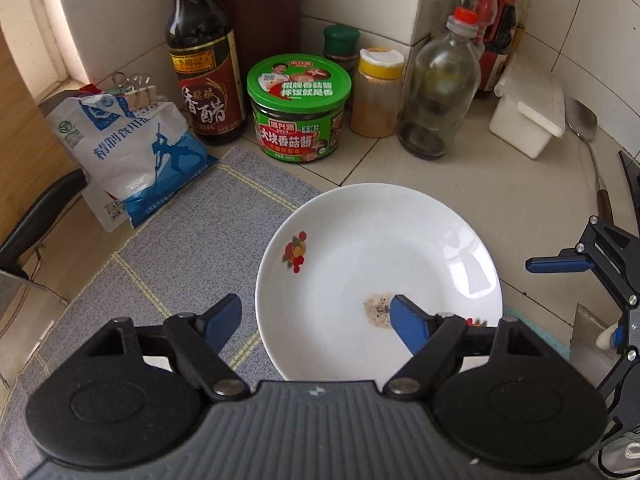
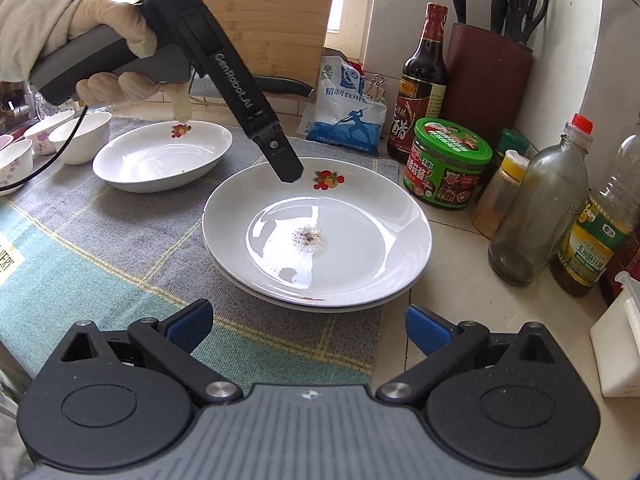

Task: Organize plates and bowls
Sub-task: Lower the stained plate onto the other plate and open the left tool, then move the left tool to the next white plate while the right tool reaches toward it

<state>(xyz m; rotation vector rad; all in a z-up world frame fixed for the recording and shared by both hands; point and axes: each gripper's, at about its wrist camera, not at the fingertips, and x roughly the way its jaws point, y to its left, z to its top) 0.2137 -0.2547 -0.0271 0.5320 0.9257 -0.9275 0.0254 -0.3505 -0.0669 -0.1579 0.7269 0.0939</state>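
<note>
Both tools are spread and hold nothing. Left tool [image 1: 316,320] hangs over the stacked plates [image 2: 320,236], its right finger [image 1: 408,320] covering part of the speckled residue [image 2: 308,238]; the plate's near rim is cut off behind its body. Only the lower plate's edge shows, from 4 to 8 o'clock. Right tool [image 2: 308,326] sits just short of the stack at 6 o'clock. The stack overhangs the mat [image 2: 100,232] onto the bare desk [image 2: 452,280]. Another dish [image 2: 160,160] lies at 10 o'clock; jars and bottles crowd 1 to 3.

Three white plates [image 2: 316,232], four small bowls [image 2: 82,132], five bottles [image 2: 536,208], one green-lidded jar [image 2: 448,168].
</note>
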